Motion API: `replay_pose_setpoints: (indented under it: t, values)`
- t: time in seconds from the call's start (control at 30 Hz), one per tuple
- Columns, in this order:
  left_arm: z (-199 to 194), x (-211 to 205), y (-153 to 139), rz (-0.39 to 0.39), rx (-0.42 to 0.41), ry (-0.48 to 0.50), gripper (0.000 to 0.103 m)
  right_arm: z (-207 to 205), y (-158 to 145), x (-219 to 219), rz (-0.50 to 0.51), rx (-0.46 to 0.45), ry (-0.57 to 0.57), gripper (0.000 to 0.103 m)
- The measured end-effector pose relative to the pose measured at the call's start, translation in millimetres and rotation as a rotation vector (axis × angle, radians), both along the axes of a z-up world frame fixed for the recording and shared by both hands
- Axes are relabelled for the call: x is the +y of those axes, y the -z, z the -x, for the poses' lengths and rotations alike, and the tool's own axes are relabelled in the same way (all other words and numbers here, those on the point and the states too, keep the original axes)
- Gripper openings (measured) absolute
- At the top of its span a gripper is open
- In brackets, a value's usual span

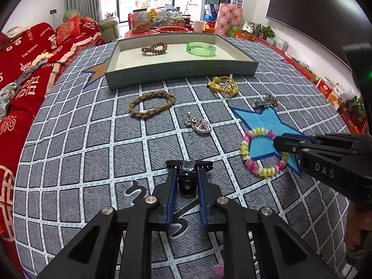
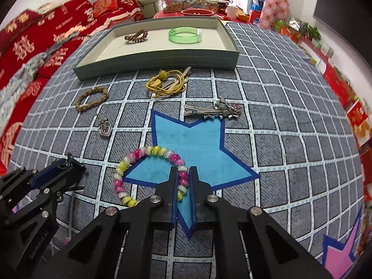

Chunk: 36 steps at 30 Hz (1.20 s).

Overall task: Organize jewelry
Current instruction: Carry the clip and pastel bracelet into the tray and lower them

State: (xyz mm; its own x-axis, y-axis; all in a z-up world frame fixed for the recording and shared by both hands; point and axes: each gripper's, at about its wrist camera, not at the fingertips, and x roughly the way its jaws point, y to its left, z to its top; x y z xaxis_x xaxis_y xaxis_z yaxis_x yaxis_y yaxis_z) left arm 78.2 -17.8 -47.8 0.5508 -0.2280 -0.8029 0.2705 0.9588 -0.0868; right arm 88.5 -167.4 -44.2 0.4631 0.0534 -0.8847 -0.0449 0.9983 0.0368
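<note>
Grippers both closed on jewelry now. Left gripper (image 1: 188, 166) has jaws pinched narrow on a clear faceted crystal ring w/ dark band (image 1: 187, 165), low over the grey grid-pattern cloth (image 1: 93, 162) at the near edge. Right gripper (image 2: 183, 174) is nearly shut on the pink, yellow & white beaded bracelet (image 2: 148, 153), which lies across the near-left point of the light-blue star patch (image 2: 193, 144).

Grey-green shallow tray w/ cream lining (image 1: 181, 72) sits at the far side, already holding a brown braided bracelet (image 1: 154, 47) & a green translucent bangle (image 1: 201, 48).

Risks, as I judge them: round beads could roll out of the narrow pinch on lifting, or the elastic could stretch & snap back. Ring is small, gripped near the tips, so a tilt en route may drop it. Yellow cord bracelet (image 2: 166, 82) lies just near of the tray, so a low carry could snag it.
</note>
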Motion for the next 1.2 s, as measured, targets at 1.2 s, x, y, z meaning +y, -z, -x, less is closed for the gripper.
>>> replay_pose_setpoints:
  t: [1.2]
  values:
    - [-98,34,-114,0.06,-0.16,-0.023,0.031,-107,-115,-32,-0.16,-0.17,-0.011,0.01]
